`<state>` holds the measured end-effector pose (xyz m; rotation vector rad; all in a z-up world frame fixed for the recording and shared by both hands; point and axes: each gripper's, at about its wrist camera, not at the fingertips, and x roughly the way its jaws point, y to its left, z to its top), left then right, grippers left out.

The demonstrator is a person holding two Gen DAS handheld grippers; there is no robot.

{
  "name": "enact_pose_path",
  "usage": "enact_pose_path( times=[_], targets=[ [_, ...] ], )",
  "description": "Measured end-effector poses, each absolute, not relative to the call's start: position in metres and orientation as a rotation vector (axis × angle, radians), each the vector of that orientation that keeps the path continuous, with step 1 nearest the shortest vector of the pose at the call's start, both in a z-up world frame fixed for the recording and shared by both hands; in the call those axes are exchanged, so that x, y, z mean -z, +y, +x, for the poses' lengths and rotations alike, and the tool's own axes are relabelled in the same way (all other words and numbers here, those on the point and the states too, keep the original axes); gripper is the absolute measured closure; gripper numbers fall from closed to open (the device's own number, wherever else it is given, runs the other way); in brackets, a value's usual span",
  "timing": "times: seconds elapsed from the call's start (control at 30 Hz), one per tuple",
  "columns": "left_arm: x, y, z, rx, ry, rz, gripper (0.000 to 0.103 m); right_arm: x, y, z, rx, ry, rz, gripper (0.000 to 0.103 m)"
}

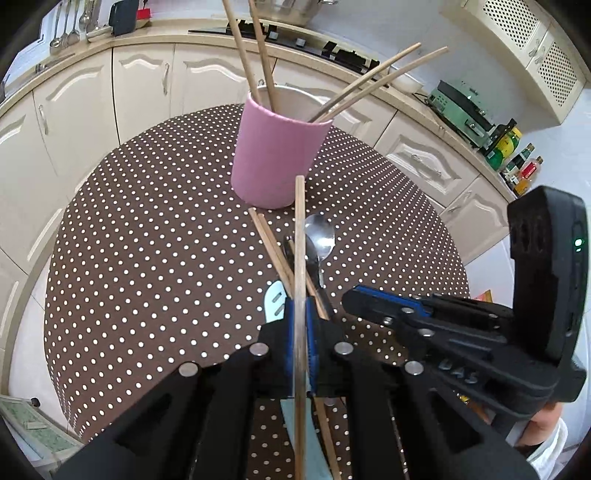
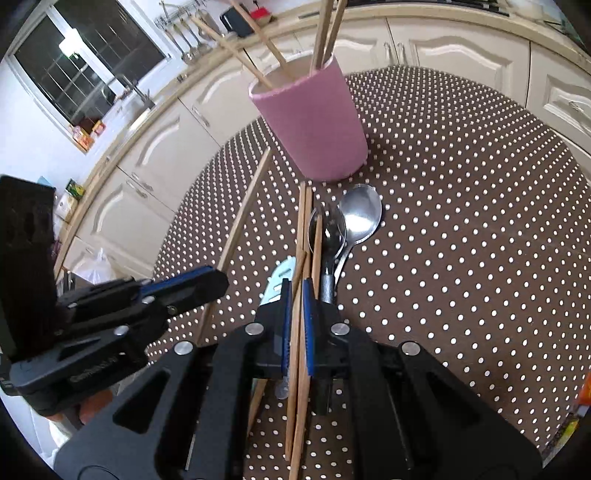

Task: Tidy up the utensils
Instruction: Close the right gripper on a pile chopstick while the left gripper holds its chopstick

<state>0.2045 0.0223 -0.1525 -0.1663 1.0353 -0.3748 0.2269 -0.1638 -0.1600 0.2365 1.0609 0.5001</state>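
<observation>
A pink cup (image 1: 277, 155) stands on the dotted table and holds several wooden chopsticks (image 1: 373, 83); it also shows in the right wrist view (image 2: 314, 125). My left gripper (image 1: 300, 314) is shut on one wooden chopstick (image 1: 300, 236), lifted and pointing toward the cup. My right gripper (image 2: 296, 295) is shut on a chopstick (image 2: 303, 221) from the pile. Two steel spoons (image 2: 360, 216) and a light blue utensil (image 2: 277, 280) lie in the pile with more chopsticks (image 1: 267, 240).
The round table has a brown tablecloth with white dots (image 1: 147, 240). Cream kitchen cabinets (image 1: 74, 110) curve behind it. Bottles (image 1: 517, 162) stand on the counter at right. Ladles hang at the far left (image 1: 66, 26).
</observation>
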Motion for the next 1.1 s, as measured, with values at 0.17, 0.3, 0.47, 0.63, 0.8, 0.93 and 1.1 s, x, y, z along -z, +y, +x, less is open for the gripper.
enact_pose_path(
  times=[0.17, 0.3, 0.47, 0.63, 0.8, 0.93, 1.1],
  targets=[
    [0.160, 0.023, 0.207, 0.361, 1.061, -0.158, 0.097, 0.177, -0.150, 0.233, -0.479, 1.123, 0.193, 0.096],
    [0.165, 0.024, 0.209, 0.349, 1.075, -0.160, 0.097, 0.180, -0.139, 0.237, -0.461, 1.137, 0.164, 0.096],
    [0.169, 0.027, 0.210, 0.345, 1.087, -0.166, 0.097, 0.177, -0.109, 0.243, -0.445, 1.150, 0.127, 0.096],
    [0.171, 0.026, 0.211, 0.348, 1.093, -0.167, 0.097, 0.174, -0.093, 0.246, -0.423, 1.156, 0.065, 0.096],
    [0.172, 0.029, 0.211, 0.344, 1.098, -0.169, 0.097, 0.174, -0.077, 0.246, -0.407, 1.163, 0.010, 0.096],
    [0.172, 0.030, 0.211, 0.341, 1.100, -0.174, 0.097, 0.174, -0.065, 0.247, -0.396, 1.174, -0.049, 0.096],
    [0.172, 0.031, 0.208, 0.346, 1.100, -0.172, 0.097, 0.176, -0.057, 0.250, -0.393, 1.198, -0.063, 0.096]
  ],
)
